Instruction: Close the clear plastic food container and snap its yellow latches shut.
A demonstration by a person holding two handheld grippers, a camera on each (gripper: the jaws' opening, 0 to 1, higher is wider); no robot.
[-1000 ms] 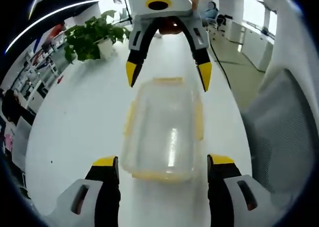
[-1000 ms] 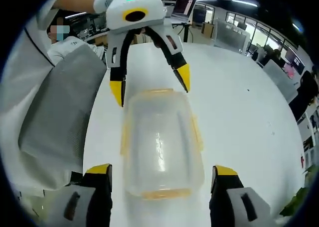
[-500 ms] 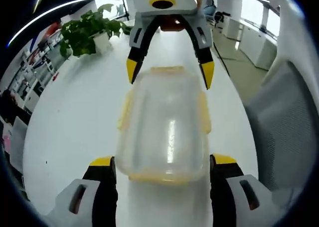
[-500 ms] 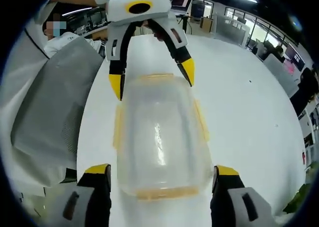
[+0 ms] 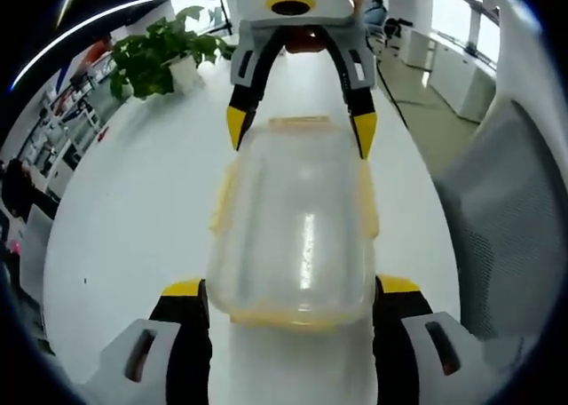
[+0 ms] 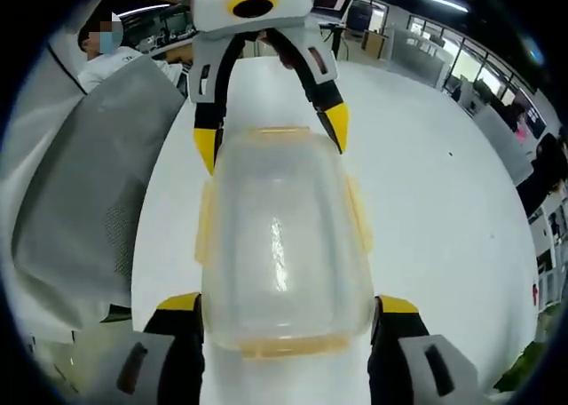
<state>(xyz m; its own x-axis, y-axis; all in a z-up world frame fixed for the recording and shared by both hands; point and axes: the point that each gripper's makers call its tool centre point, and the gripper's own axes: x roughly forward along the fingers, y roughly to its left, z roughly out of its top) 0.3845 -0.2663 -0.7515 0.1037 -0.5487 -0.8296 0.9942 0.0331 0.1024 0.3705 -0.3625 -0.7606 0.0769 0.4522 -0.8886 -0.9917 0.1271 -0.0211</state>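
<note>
Both tools closer around container (image 5: 293, 227); jaws now flank ends.

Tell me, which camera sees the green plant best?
The left gripper view: the potted plant sits whole on the white table, leaves and pot clear. In the right gripper view only a few green leaves peek in at the edge.

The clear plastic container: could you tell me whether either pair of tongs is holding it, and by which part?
Each pair of tongs straddles one end of the container, left tongs and right tongs, jaws open. Whether they press its corners cannot be told.
</note>
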